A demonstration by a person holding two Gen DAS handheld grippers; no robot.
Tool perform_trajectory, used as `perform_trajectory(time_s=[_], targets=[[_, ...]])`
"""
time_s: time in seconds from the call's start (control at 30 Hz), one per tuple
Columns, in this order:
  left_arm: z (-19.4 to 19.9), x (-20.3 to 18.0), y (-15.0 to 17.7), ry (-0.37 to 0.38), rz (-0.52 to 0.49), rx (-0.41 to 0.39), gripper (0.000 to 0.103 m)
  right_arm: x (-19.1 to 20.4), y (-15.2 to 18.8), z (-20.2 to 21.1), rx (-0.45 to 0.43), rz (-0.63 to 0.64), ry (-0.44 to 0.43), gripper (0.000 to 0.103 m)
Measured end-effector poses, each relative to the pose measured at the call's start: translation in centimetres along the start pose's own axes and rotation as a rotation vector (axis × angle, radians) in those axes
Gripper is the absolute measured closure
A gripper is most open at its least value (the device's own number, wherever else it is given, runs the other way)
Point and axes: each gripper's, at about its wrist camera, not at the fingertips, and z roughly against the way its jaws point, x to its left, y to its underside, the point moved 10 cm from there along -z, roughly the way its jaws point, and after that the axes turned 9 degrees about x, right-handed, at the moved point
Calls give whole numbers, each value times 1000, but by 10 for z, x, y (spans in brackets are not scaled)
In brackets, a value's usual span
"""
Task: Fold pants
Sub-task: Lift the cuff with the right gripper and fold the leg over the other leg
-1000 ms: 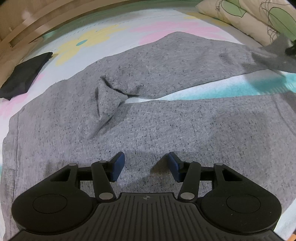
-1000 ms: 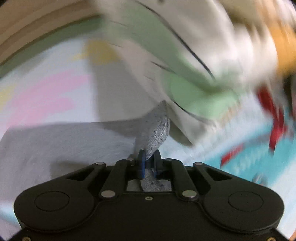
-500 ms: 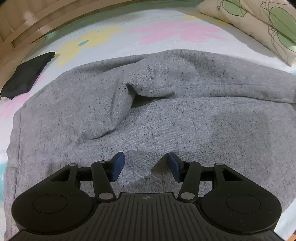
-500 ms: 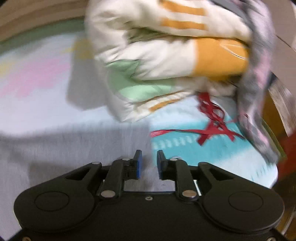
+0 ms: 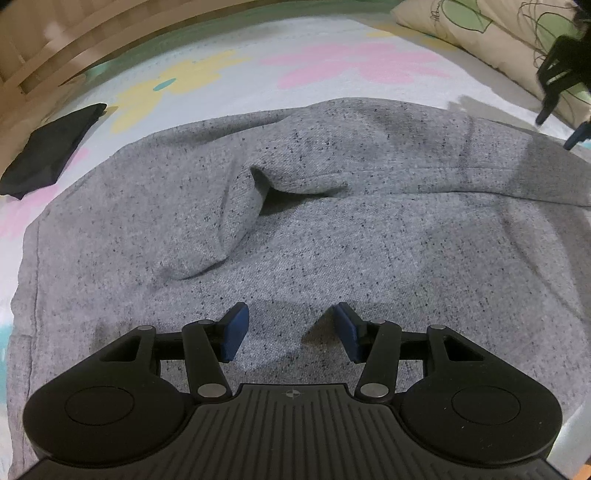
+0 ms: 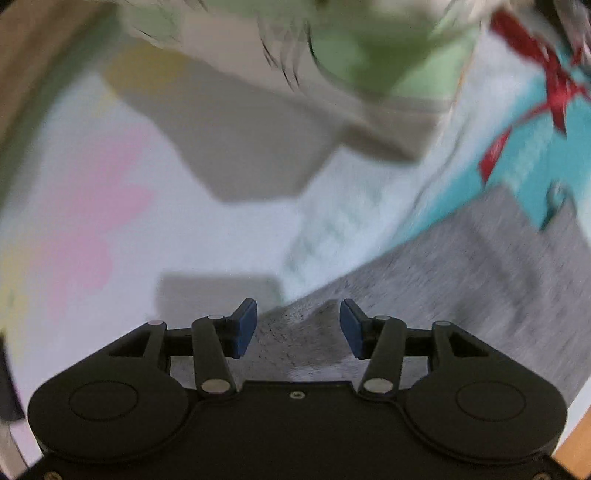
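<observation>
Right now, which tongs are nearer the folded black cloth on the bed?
Left. The left tongs hover open over the gray pants, with the black cloth off to their far left. The right tongs are across the bed by the pillow.

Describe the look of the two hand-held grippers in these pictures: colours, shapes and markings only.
Left hand-held gripper: matte black body, two round discs at the sides, ribbed centre panel with a small crosshair mark, silver pivot pins, black linkage arms ending in blue pads. Right hand-held gripper: same black shape and blue pads, but a smooth centre with one small screw. No cables or sleeves show.
</observation>
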Motion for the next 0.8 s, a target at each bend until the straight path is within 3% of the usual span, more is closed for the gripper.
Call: perform_trajectory(time_s=[0.13, 0.2, 0.27, 0.3, 0.37, 0.47, 0.67, 0.73, 0.8], targets=[[-1, 1, 0, 12, 9, 10, 53, -1, 0, -27, 57, -108, 160, 46], [-2, 3, -1, 22, 16, 17, 53, 2, 3, -26, 50, -127, 197, 48], [-3, 5, -3, 34, 24, 25, 53, 8, 5, -26, 38, -104, 217, 65], [-3, 7, -3, 40, 33, 31, 53, 13, 6, -25, 32, -70, 217, 91], [-2, 11, -5, 56, 58, 36, 53, 23, 9, -21, 18, -19, 221, 94], [2, 17, -6, 72, 91, 18, 53, 45, 10, 10, -102, 81, 144, 94], [15, 34, -18, 105, 171, -34, 53, 82, 40, 127, -372, 271, -230, 94], [18, 43, -23, 132, 209, -40, 53, 67, 55, 141, -373, 256, -288, 94], [20, 57, -29, 174, 278, -43, 53, 41, 62, 126, -335, 230, -283, 94]])
